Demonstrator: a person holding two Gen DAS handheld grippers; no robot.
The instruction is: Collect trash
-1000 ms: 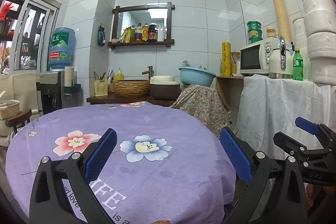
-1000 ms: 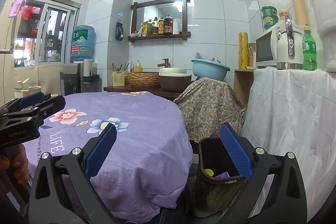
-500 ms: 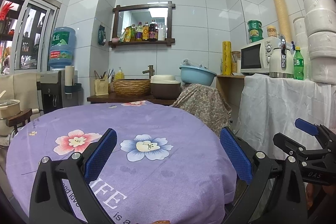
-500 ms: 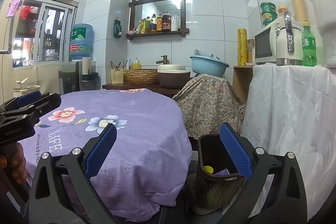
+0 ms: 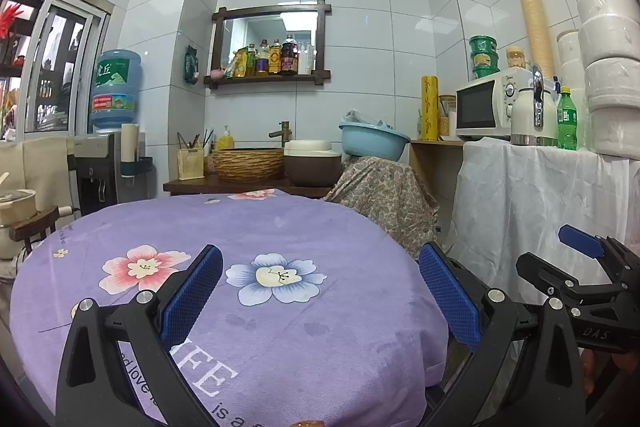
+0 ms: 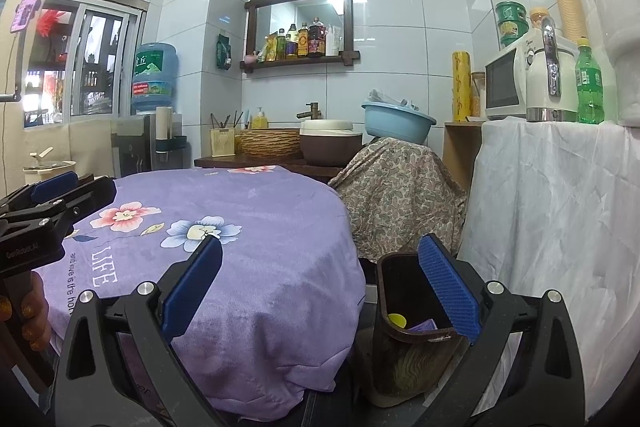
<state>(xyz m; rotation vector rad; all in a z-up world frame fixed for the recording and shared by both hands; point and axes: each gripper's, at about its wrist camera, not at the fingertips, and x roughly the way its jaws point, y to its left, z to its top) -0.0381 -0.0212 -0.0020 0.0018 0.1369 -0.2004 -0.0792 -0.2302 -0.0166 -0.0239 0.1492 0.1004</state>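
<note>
A dark brown trash bin [image 6: 404, 351] stands on the floor right of the round table. Inside it lie a yellow cap [image 6: 397, 319] and a purple scrap [image 6: 425, 325]. My right gripper [image 6: 320, 291] is open and empty, held above the table's right edge and the bin. My left gripper [image 5: 320, 299] is open and empty over the purple flowered tablecloth [image 5: 256, 227]. I see no loose trash on the cloth. The right gripper also shows at the right of the left wrist view [image 5: 588, 267]; the left gripper shows at the left of the right wrist view [image 6: 52, 199].
A chair draped in patterned cloth [image 6: 396, 195] stands behind the bin. A white-covered counter [image 6: 560, 211] with a microwave, kettle and green bottle is on the right. A sink shelf [image 5: 248, 183] with basket and pot is behind the table. A water dispenser [image 5: 108, 155] is at the left.
The right gripper has dipped and shifted slightly, so the bin sits a little lower in its view. The left gripper has barely moved. Both stay open.
</note>
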